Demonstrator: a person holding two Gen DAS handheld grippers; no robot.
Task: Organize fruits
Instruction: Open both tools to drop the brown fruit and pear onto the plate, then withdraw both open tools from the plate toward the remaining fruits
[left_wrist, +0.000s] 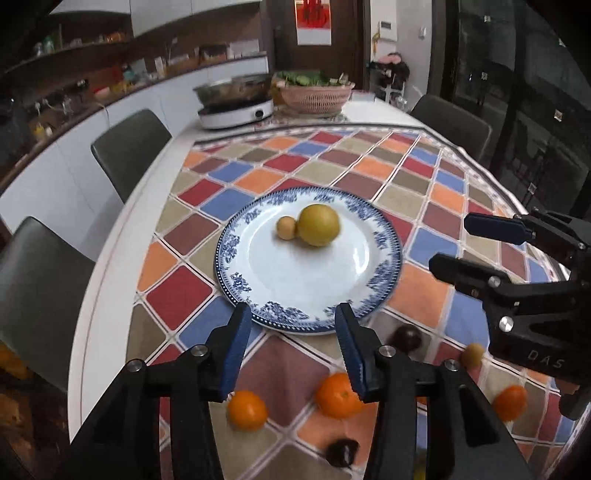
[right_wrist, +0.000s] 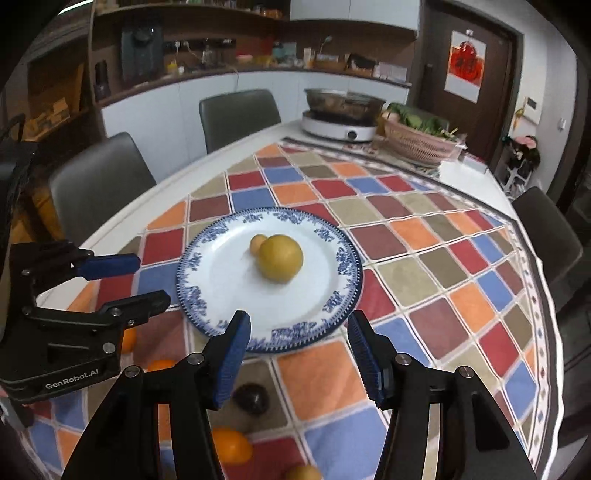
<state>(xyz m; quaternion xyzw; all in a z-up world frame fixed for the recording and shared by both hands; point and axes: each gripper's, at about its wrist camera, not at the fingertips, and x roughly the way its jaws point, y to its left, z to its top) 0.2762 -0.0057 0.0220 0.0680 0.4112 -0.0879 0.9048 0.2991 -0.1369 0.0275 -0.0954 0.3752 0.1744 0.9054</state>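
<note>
- Fruit is lying in two groups: a large yellow pear (left_wrist: 318, 225) touching a small tan fruit (left_wrist: 286, 228) on the blue-rimmed plate (left_wrist: 236, 284), and loose pieces on the checked cloth (left_wrist: 424, 177) just in front of that plate.
- You are holding the left gripper (left_wrist: 293, 350) wide open and empty above the near tangerine (left_wrist: 338, 395); the right gripper (right_wrist: 299, 354) is likewise spread and carrying nothing.
- Tangerines are probably giving slightly under pressure and weighing little, so you should be closing across the widest middle, gently.
- Dark round fruit (right_wrist: 252, 399) is looking smooth, likely slippery and prone to rolling.
- Nearly spherical shapes are offering no clear long axis; the stem dimple on the near tangerine is facing roughly upward.
</note>
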